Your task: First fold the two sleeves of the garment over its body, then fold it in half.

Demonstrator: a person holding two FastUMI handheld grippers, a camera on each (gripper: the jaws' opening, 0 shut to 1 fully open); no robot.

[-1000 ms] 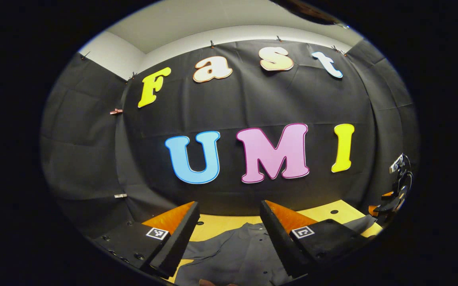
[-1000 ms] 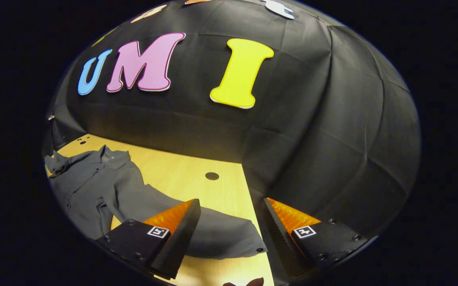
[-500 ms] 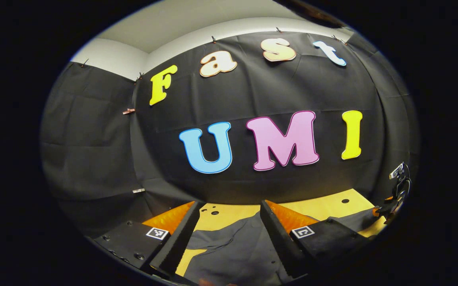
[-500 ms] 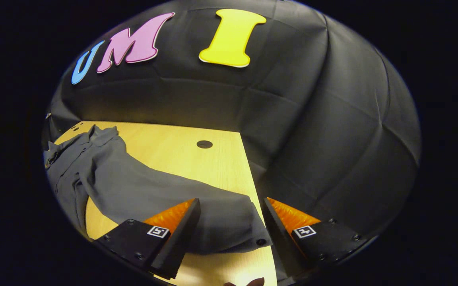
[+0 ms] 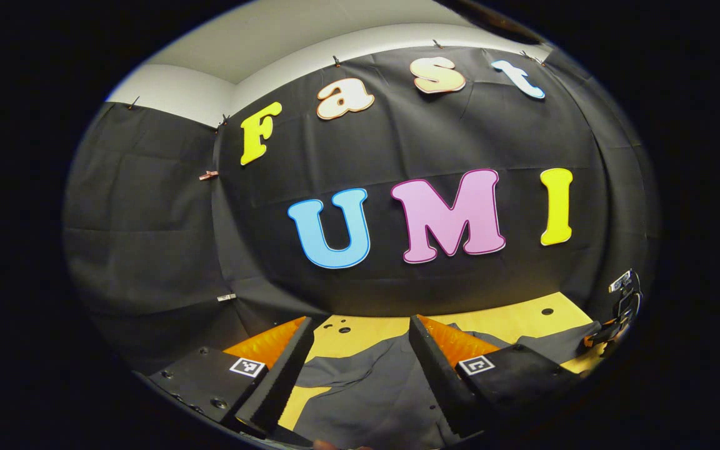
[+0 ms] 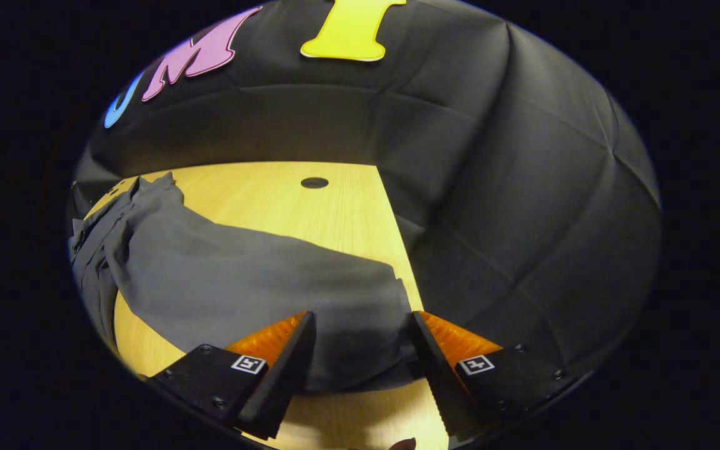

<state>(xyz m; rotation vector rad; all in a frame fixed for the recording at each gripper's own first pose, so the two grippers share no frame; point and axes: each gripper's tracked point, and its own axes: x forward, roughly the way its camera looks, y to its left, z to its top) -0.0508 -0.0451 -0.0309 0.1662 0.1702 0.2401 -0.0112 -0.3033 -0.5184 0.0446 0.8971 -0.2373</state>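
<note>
Sleeve (image 6: 285,281) end lies between spread right claw (image 6: 363,350) fingers; left claw (image 5: 354,369) spread above garment (image 5: 372,394).

Matt cloth garment (image 6: 241,281), wood table (image 6: 335,212)

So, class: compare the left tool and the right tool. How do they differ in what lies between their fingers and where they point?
The left tool points mostly at the booth wall, the shirt's body low between its fingers; the right tool tilts down at the wooden table. The right tool straddles the sleeve end; the left tool frames the collar area. Both stand open, gripping nothing.
</note>
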